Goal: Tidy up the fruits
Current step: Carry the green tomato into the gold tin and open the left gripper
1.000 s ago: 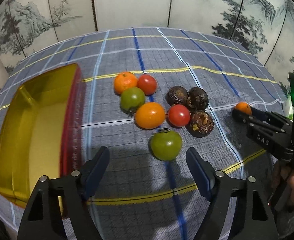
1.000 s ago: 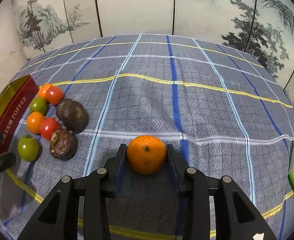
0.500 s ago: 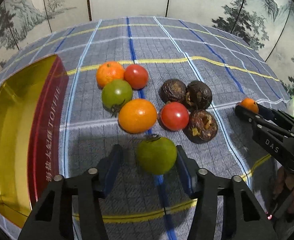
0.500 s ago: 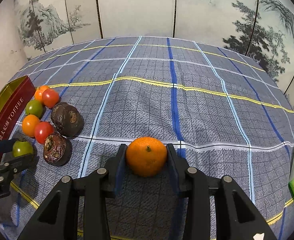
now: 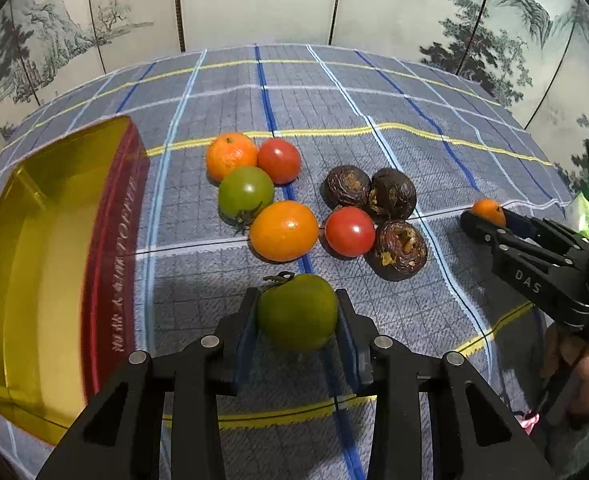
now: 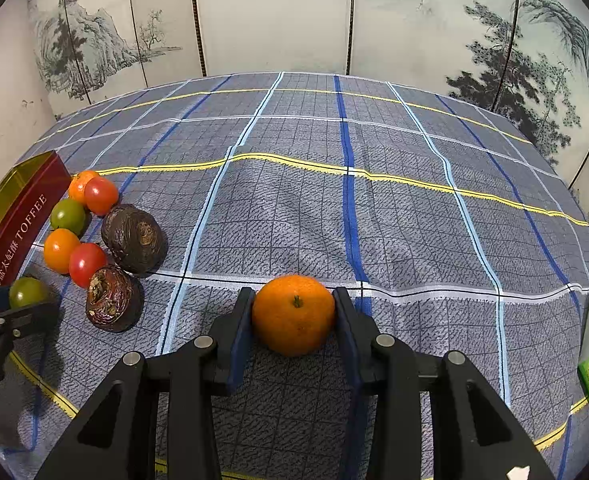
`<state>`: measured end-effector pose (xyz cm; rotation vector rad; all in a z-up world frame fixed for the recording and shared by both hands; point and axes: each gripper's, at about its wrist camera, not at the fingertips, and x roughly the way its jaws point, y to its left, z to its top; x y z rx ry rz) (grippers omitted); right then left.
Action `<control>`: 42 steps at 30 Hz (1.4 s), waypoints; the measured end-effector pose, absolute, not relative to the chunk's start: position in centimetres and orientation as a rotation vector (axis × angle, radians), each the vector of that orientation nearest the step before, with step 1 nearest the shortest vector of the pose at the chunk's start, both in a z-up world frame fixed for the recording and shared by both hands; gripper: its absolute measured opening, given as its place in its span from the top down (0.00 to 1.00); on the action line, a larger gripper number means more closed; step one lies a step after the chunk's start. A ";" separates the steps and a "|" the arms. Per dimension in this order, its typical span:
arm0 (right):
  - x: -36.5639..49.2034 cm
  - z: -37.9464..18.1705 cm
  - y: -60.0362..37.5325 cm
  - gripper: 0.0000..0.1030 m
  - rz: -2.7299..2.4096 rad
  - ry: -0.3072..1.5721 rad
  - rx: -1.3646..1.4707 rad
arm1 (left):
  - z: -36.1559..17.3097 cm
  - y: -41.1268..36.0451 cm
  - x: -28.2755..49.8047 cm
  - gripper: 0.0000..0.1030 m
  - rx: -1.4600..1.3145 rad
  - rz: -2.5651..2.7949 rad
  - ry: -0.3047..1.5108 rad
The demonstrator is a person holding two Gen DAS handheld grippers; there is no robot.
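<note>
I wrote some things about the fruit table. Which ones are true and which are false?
1. The left gripper has a green tomato between its fingers. True; its jaws are closing on it.
2. The right gripper is shut on a red tomato. False; it grips an orange.
3. There are three dark brown wrinkly fruits on the cloth. True.
4. The gold tin is full of fruit. False; no fruit shows inside it.
5. The tin stands to the left of the pile of fruit in the left wrist view. True.
6. The tablecloth is plain red. False; it is grey-blue with blue, white and yellow lines.
</note>
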<state>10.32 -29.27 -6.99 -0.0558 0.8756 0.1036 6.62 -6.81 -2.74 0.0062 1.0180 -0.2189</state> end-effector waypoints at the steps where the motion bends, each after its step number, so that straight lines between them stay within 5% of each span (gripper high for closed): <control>1: 10.3 -7.0 -29.3 0.64 0.104 0.876 -0.056 | -2.5 -6.7 6.6 0.64 0.005 -0.217 1.015; 18: 10.3 -7.0 -29.2 0.64 0.104 0.877 -0.055 | 2.0 0.4 6.1 0.64 -0.037 -0.104 0.917; 42: 10.3 -7.0 -29.2 0.64 0.104 0.878 -0.056 | -3.1 11.9 6.2 0.64 -0.042 0.104 1.027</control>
